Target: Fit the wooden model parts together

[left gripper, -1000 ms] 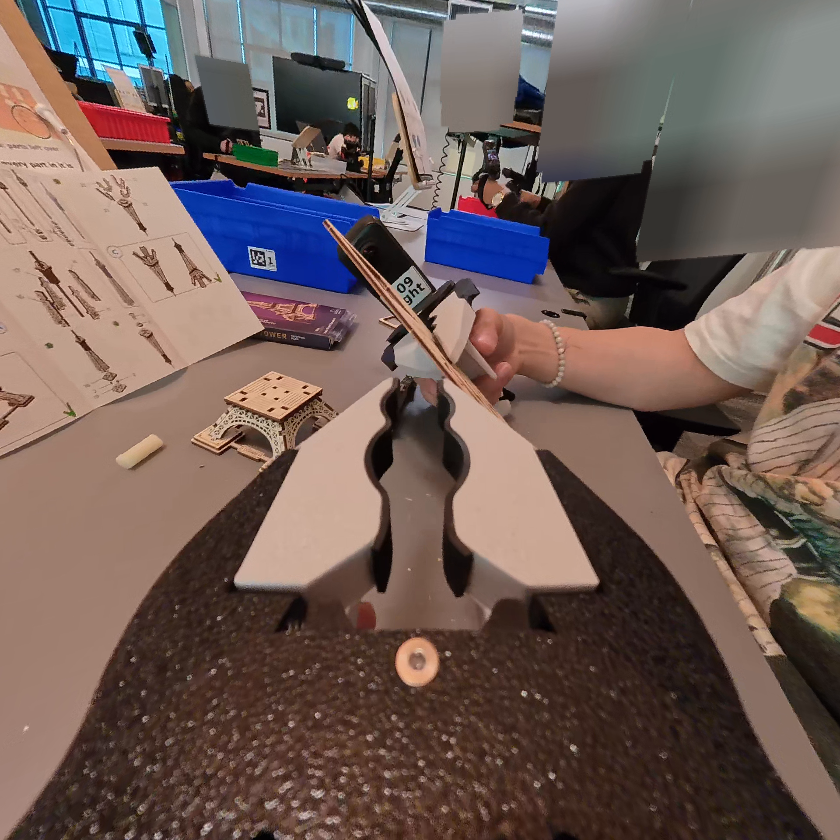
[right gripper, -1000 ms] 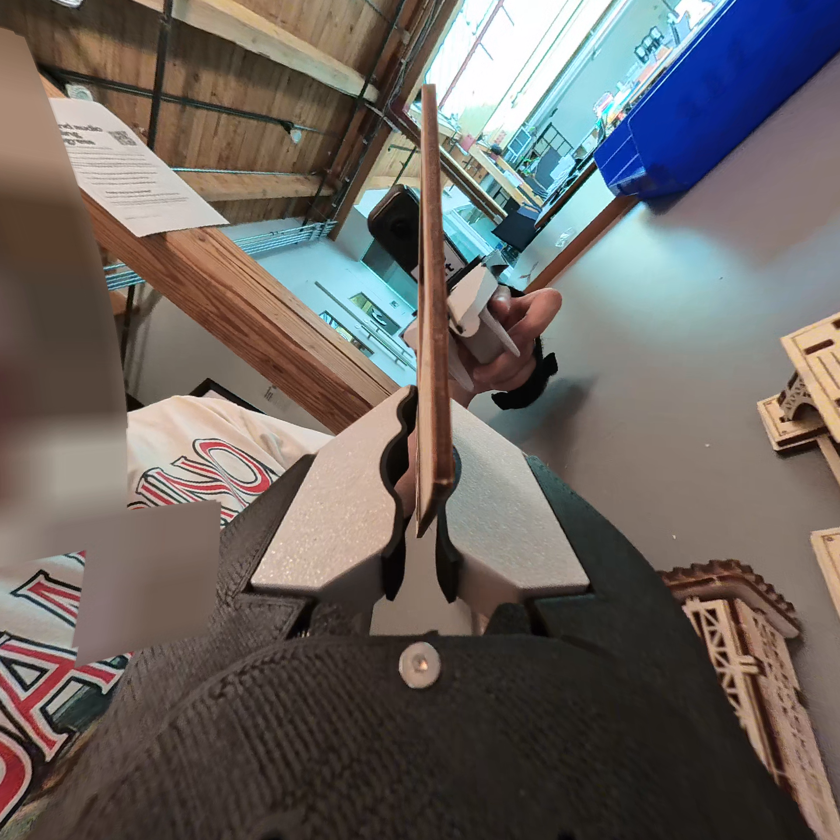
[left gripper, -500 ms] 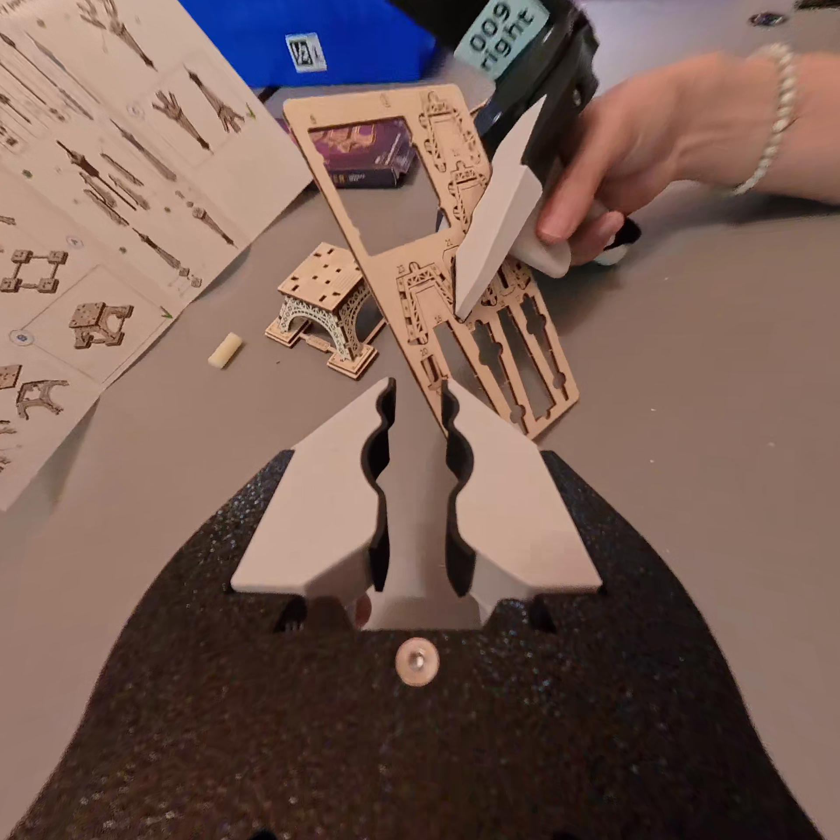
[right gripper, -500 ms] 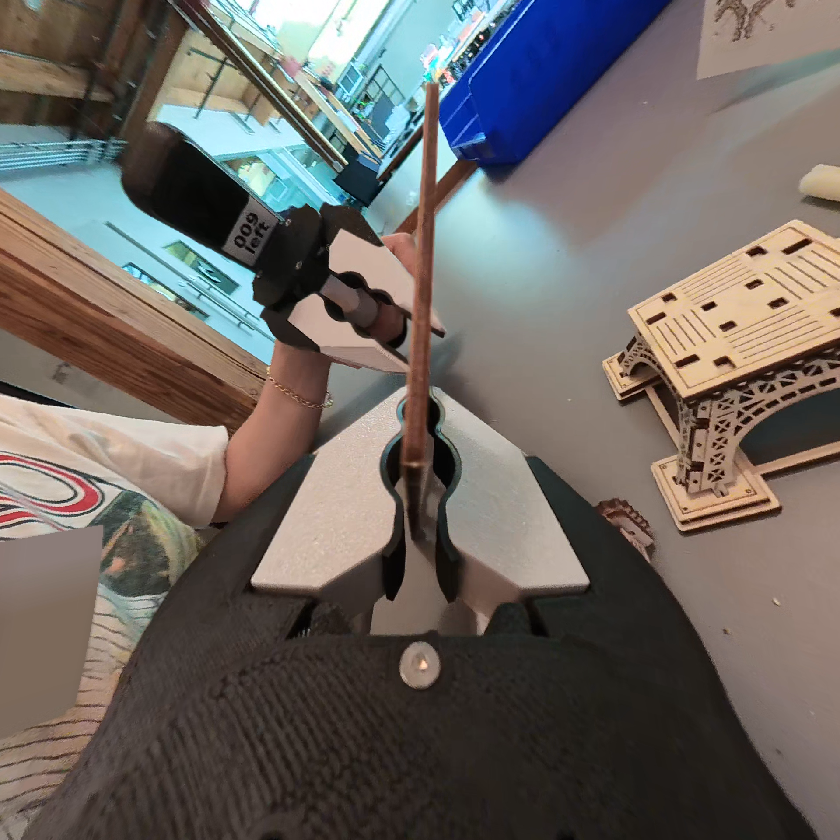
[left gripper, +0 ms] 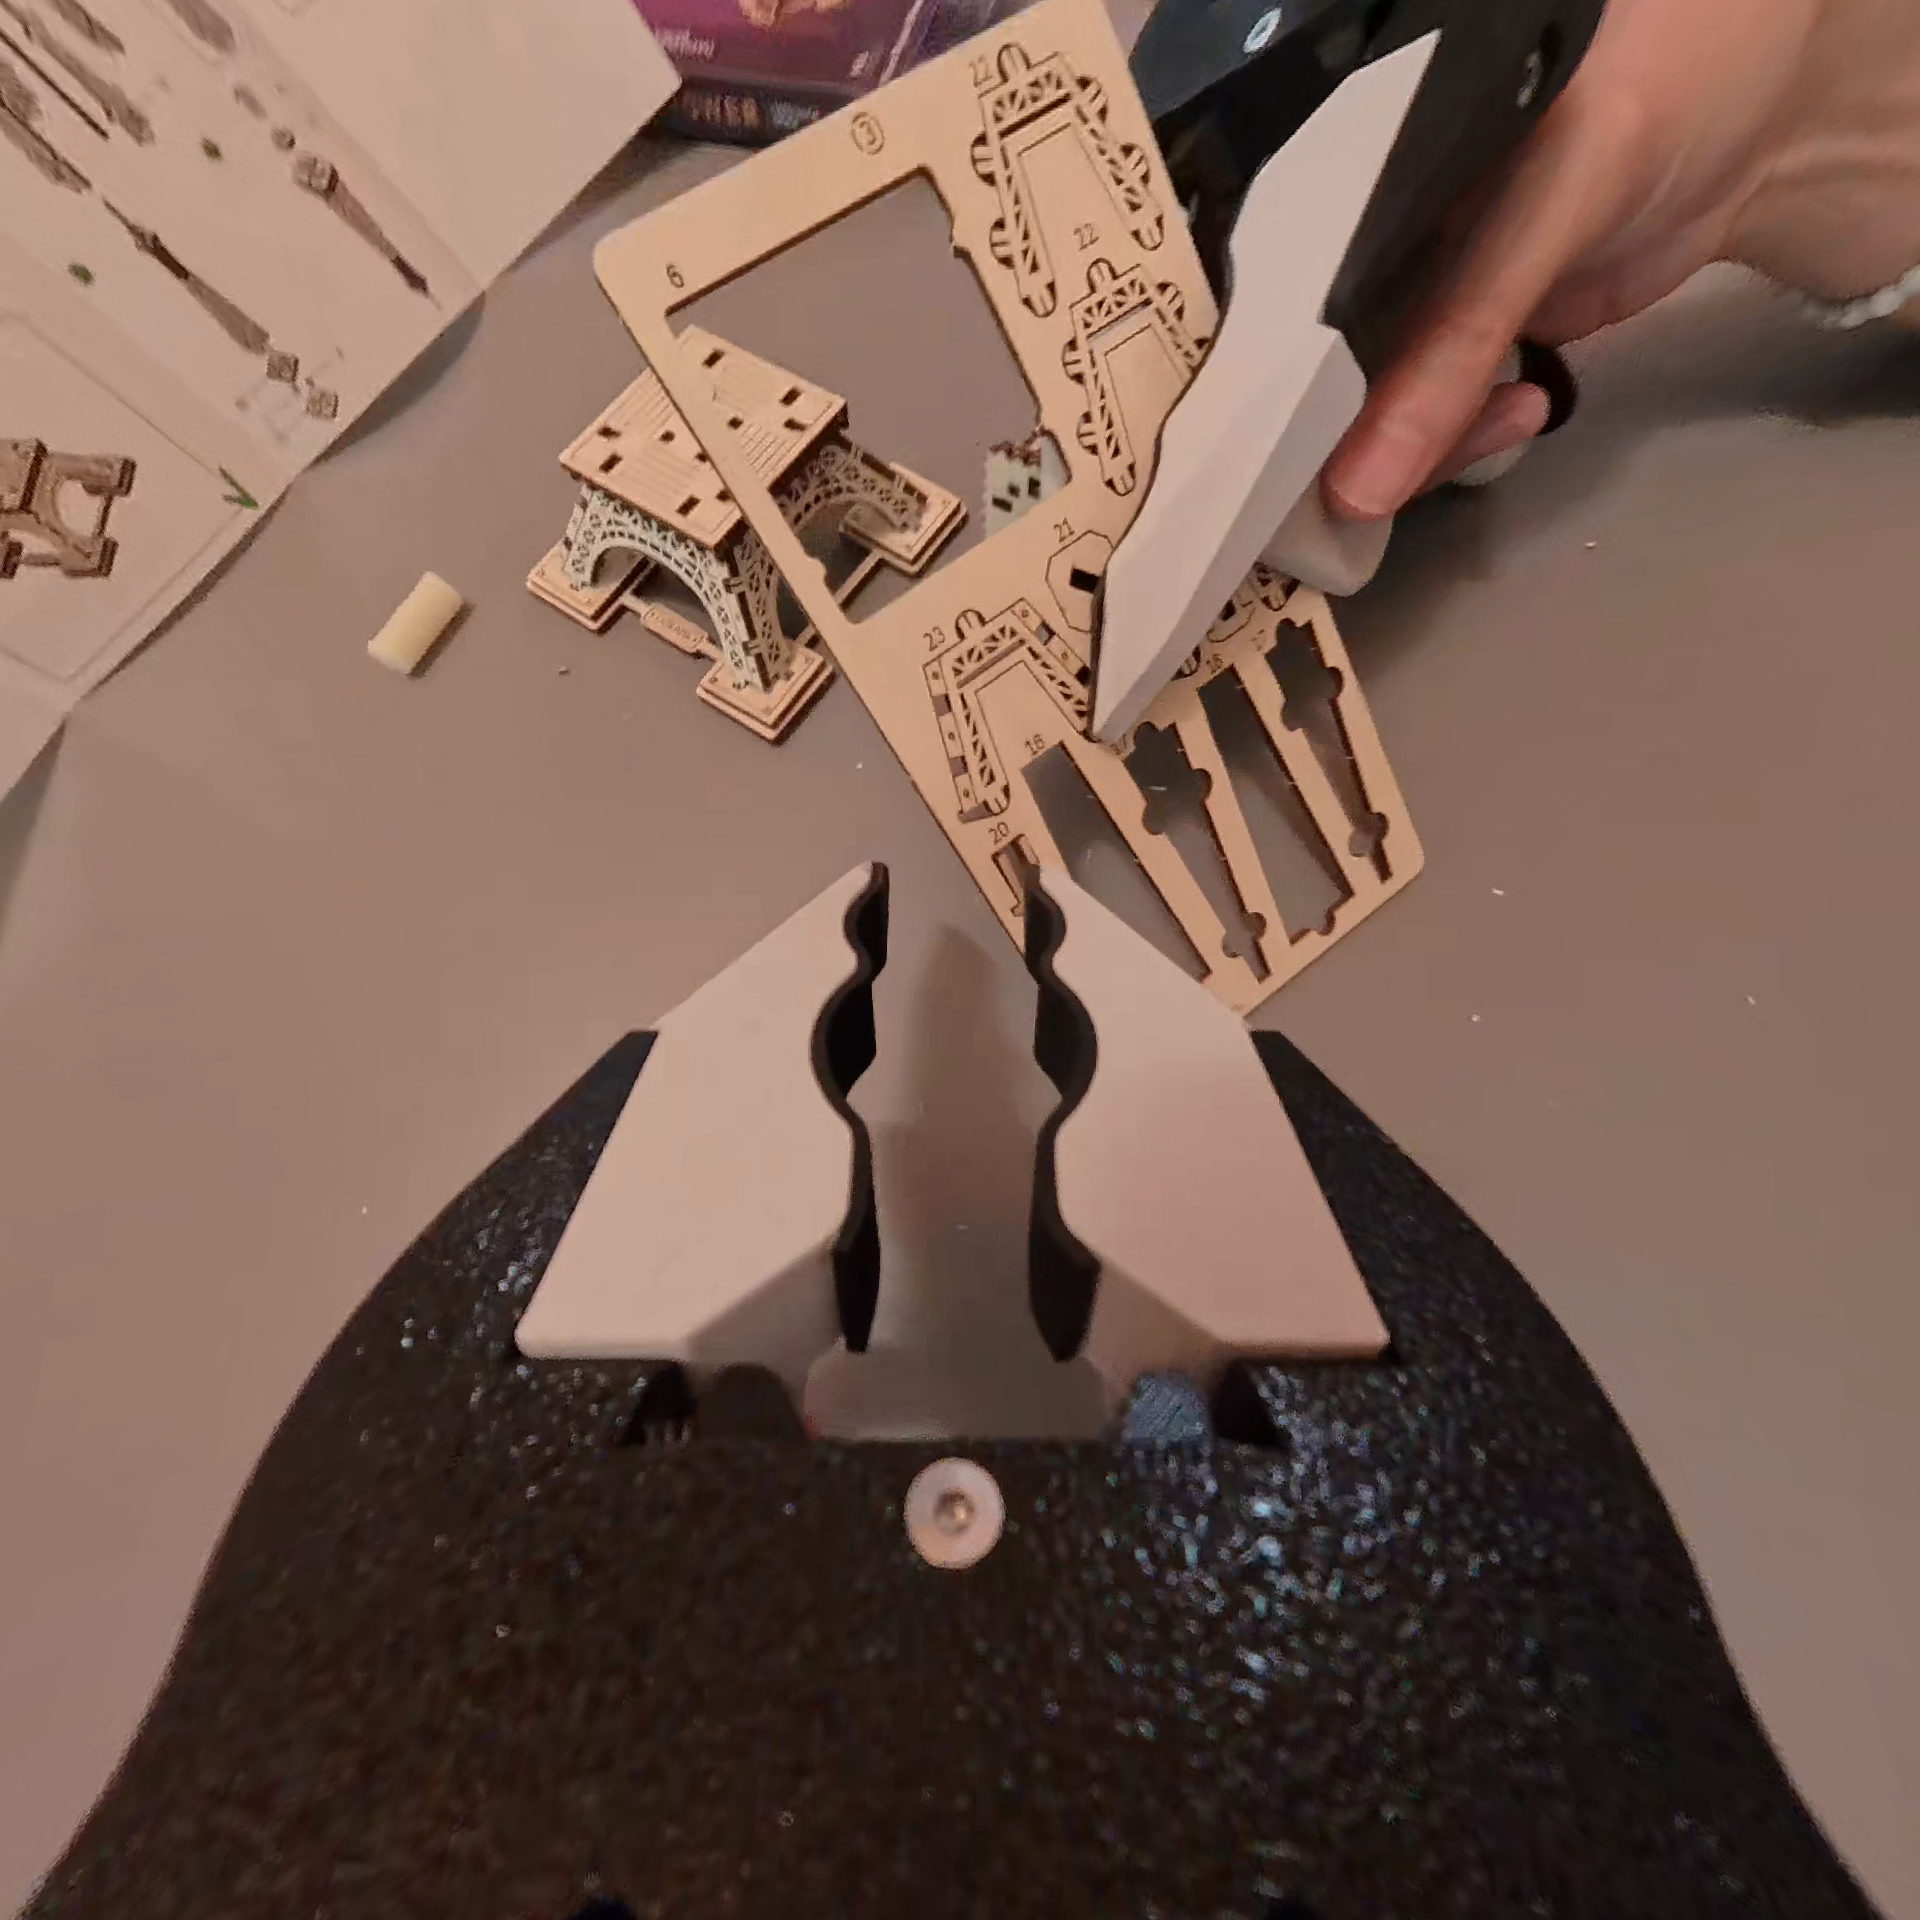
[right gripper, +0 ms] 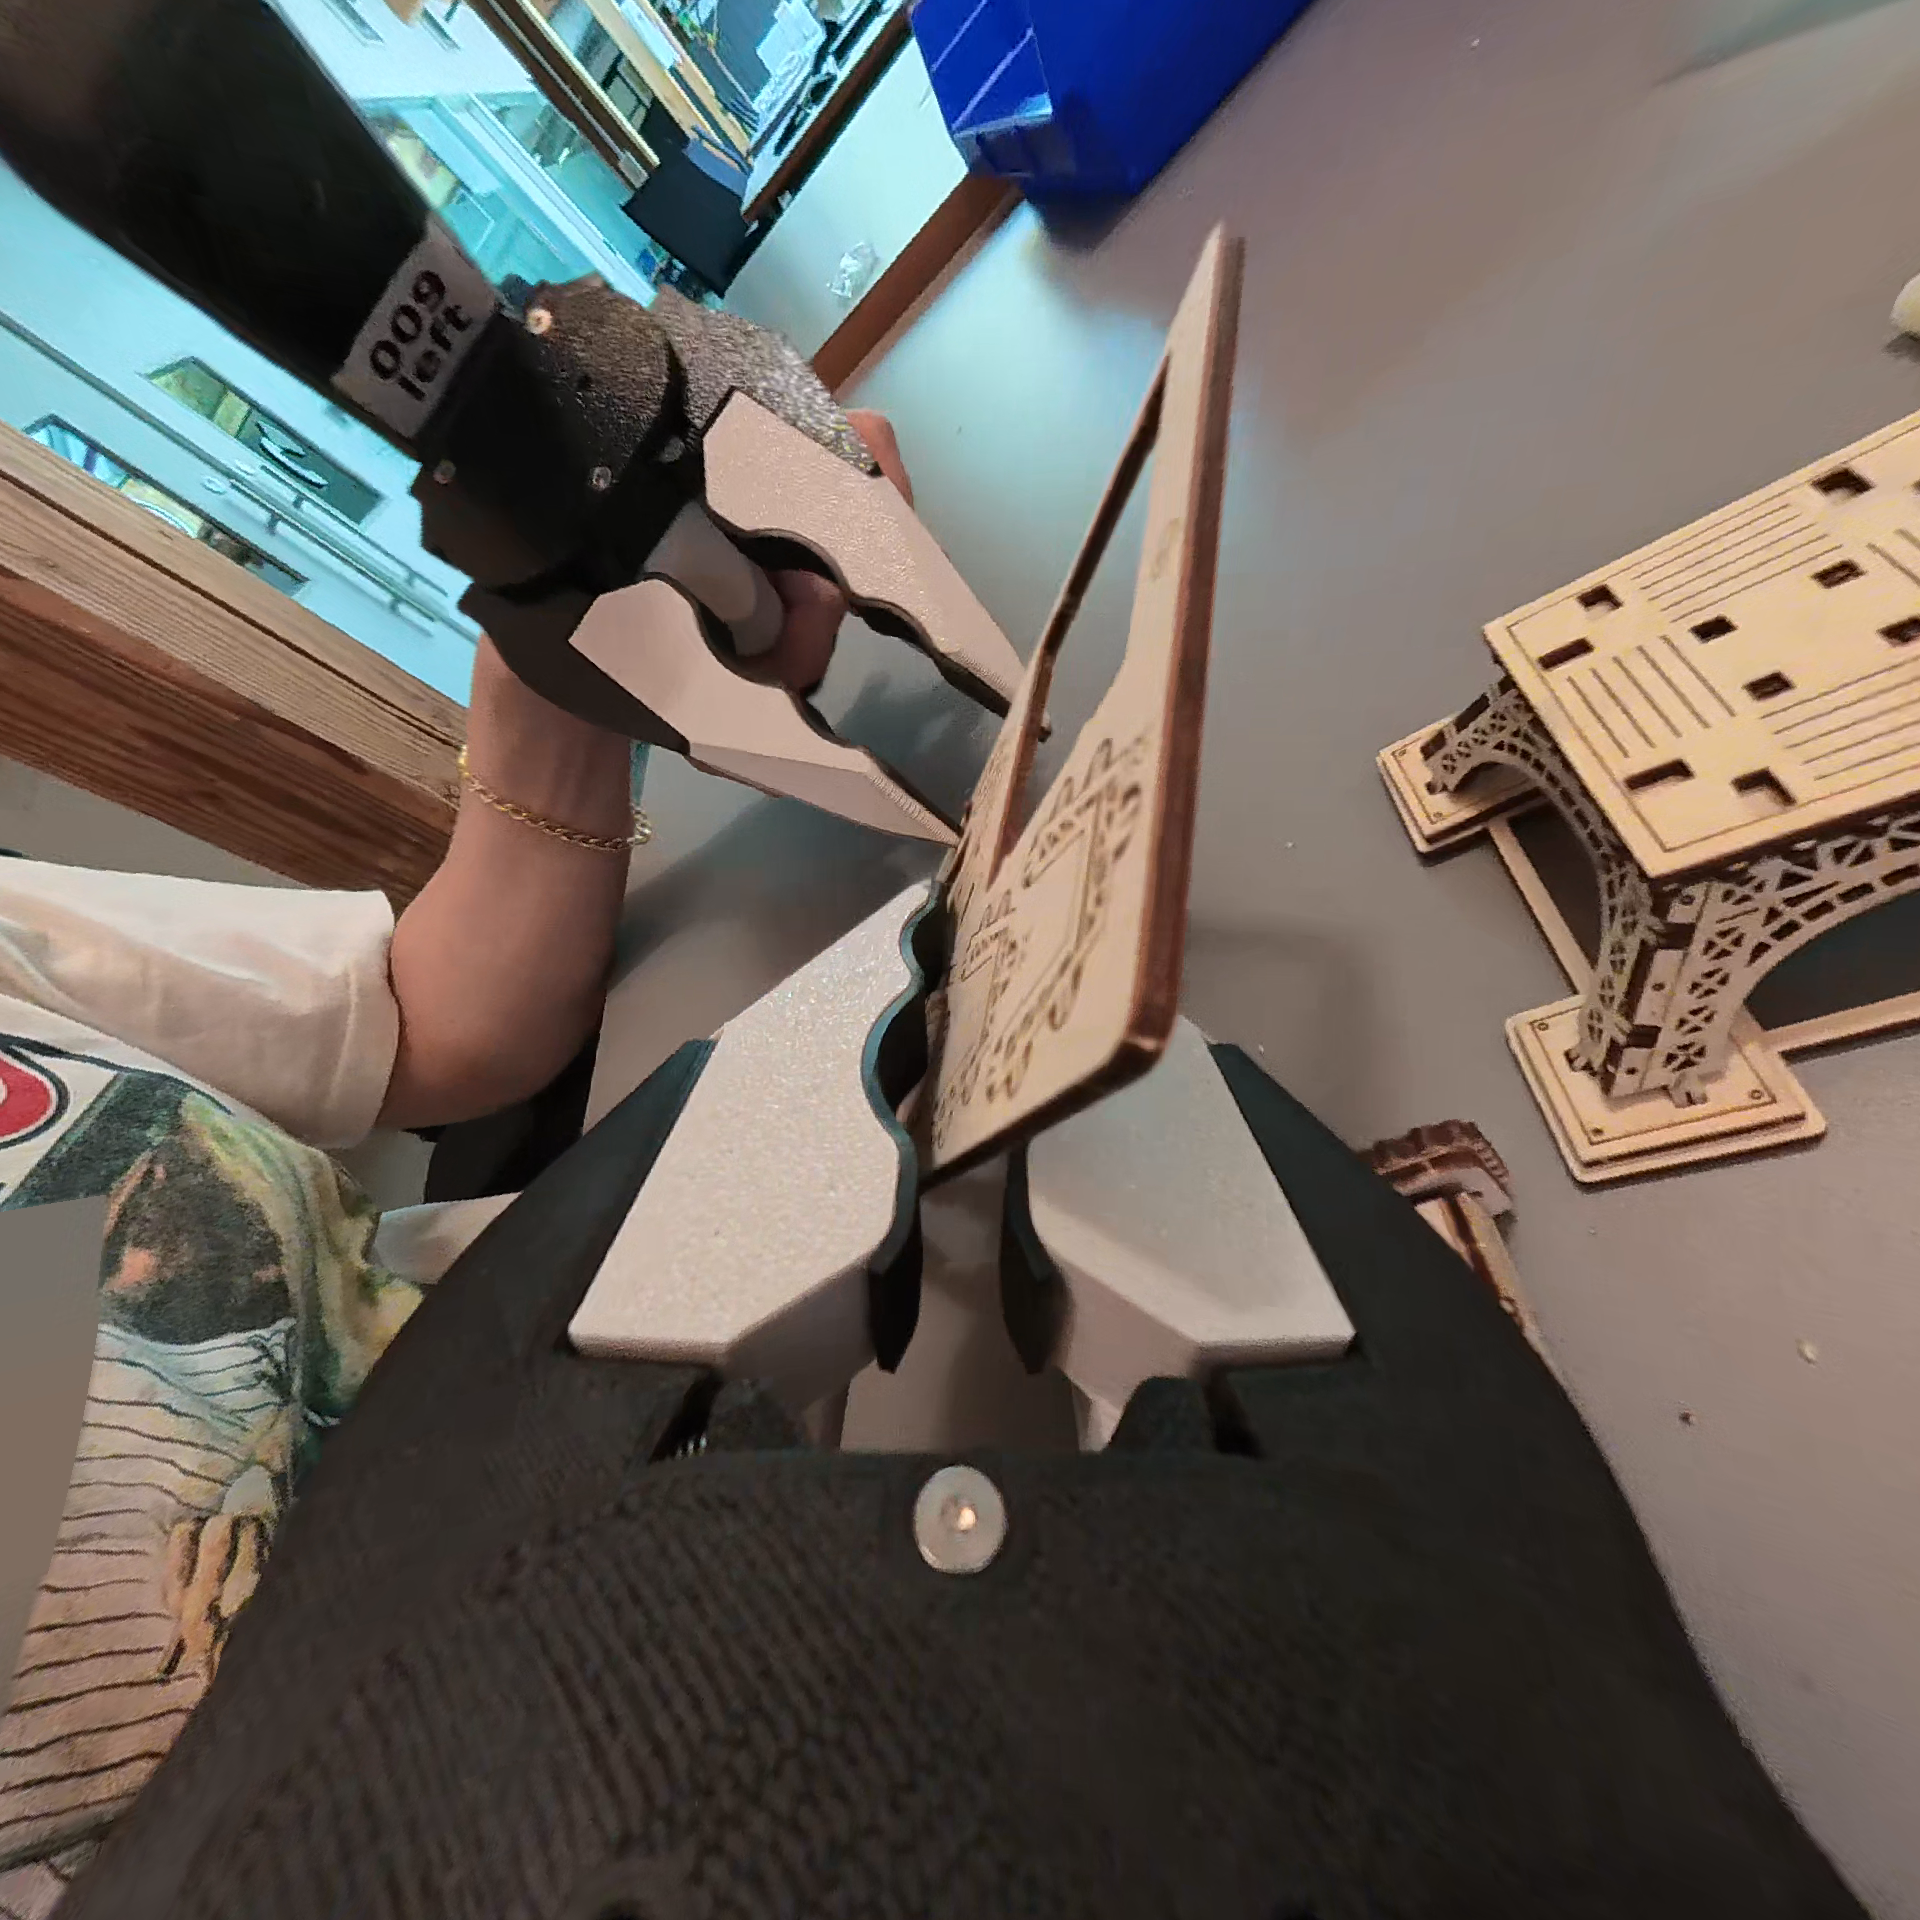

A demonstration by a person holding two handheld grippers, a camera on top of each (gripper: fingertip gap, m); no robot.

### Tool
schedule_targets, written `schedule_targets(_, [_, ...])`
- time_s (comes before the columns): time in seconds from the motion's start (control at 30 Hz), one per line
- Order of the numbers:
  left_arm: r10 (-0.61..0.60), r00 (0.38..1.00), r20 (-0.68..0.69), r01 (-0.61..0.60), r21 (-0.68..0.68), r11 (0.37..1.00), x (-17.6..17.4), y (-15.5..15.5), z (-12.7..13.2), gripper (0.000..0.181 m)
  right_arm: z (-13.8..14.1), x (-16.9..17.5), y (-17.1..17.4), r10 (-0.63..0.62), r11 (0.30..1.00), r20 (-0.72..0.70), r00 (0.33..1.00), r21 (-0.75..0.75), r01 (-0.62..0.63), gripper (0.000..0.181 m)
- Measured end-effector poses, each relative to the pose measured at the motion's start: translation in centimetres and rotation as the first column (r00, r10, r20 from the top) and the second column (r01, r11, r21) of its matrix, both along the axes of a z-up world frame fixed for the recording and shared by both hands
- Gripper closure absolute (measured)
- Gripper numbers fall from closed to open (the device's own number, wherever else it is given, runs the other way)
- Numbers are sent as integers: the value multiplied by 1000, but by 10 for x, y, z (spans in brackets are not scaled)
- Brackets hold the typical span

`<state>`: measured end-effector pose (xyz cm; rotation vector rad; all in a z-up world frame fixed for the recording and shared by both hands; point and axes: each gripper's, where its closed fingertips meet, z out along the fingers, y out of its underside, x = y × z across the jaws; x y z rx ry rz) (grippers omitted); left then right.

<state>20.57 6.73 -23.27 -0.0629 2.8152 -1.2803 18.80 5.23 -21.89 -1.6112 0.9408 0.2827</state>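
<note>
The left hand-held gripper (left gripper: 954, 914) is nearest, its fingers parted with nothing between them, tips close to the lower edge of the wooden parts sheet (left gripper: 914, 343). The right hand-held gripper (right gripper: 971, 997) clamps that sheet by one edge and holds it tilted above the grey worktop (left gripper: 312, 883). Behind the sheet stands the assembled tower base (left gripper: 717, 520), with a small cream block (left gripper: 414, 623) left of it.

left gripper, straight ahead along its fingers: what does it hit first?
Most likely the wooden parts sheet that the right gripper holds. The left gripper is open, and in the right wrist view its fingertips sit almost against the sheet's face. Whether they already touch is unclear.
</note>
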Motion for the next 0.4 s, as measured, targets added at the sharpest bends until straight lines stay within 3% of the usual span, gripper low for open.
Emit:
schedule_targets(0.17, [130, 988, -79, -122, 98, 988, 1, -1, -7, 159, -7, 3, -3, -28, 1000, -59, 998, -4, 27, 177])
schedule_targets(0.27, [145, 984, -106, -131, 131, 983, -4, -3, -12, 171, -11, 4, -5, -40, 999, -119, 992, 17, 43, 177])
schedule_targets(0.4, [107, 994, 37, -112, 175, 978, -3, -4, -10, 173, -11, 5, -6, -46, 999, -119, 992, 15, 48, 177])
